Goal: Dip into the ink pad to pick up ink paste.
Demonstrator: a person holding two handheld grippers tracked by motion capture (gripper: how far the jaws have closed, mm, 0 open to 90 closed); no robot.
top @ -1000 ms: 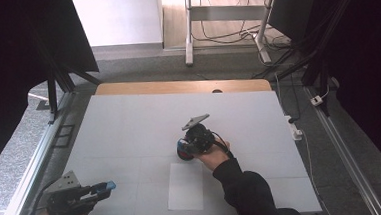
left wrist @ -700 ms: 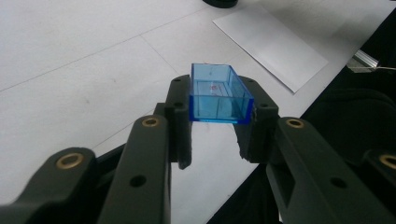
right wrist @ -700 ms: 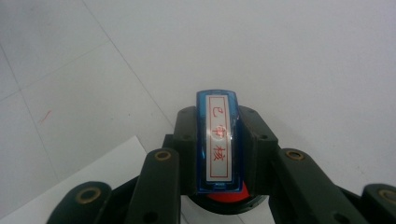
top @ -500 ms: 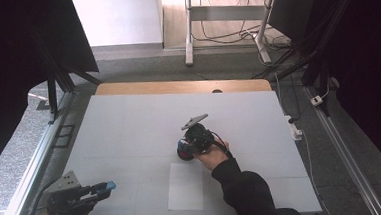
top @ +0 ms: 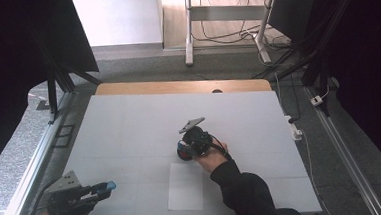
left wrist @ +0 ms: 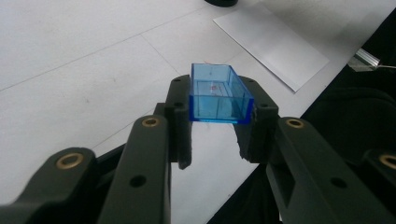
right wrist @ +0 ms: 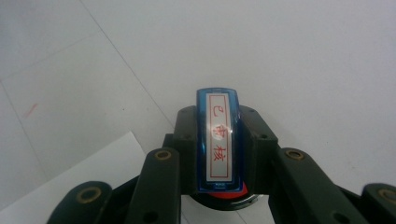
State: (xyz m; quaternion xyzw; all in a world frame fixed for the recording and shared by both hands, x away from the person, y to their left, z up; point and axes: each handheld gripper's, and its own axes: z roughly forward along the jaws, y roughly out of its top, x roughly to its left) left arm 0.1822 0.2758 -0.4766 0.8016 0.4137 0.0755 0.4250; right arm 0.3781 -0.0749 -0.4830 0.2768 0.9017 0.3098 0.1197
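- The left tool (top: pixel 101 188) grips a clear blue cap (left wrist: pixel 219 93) at the tabletop's (top: pixel 129 121) near left corner.
- The right tool (right wrist: pixel 219 154) clamps a blue stamp (right wrist: pixel 218 137) mid-tabletop, just beyond the paper (top: pixel 186 188) at the near edge.

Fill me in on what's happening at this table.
A person works two hand-held grippers over a white table. The left gripper is shut on a clear blue cap near the table's front left corner. The right gripper is shut on a blue stamp with a red-lettered label, just beyond a sheet of paper.
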